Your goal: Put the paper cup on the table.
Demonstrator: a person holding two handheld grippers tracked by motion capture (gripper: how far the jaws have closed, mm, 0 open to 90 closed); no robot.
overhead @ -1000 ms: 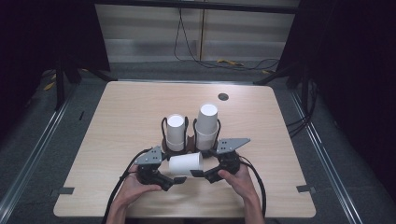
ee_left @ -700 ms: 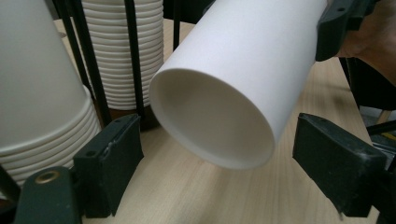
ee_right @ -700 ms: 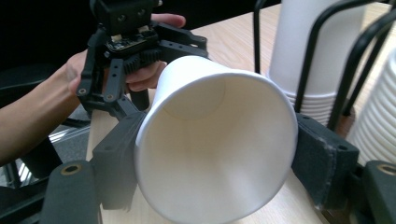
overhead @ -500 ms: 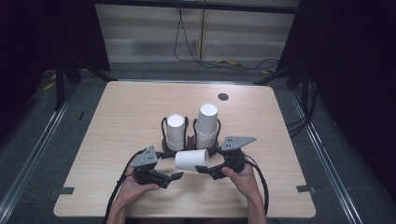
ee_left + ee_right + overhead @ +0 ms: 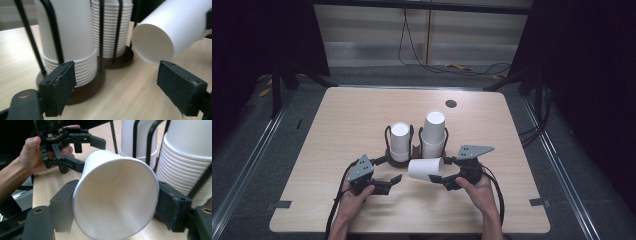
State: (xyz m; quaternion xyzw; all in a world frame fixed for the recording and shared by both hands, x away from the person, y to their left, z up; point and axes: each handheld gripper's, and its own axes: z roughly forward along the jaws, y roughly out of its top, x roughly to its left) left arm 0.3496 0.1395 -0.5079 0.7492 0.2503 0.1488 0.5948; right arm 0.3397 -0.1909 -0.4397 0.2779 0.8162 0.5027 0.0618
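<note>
Cup lies sideways, pinched near its rim by right gripper; left gripper, jaws wide, should probably take its base gently.

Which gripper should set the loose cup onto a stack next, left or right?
Right, probably. The right gripper already clamps the cup on its side, just in front of the two stacks. The left gripper is open, holding nothing, and beside the cup.
</note>
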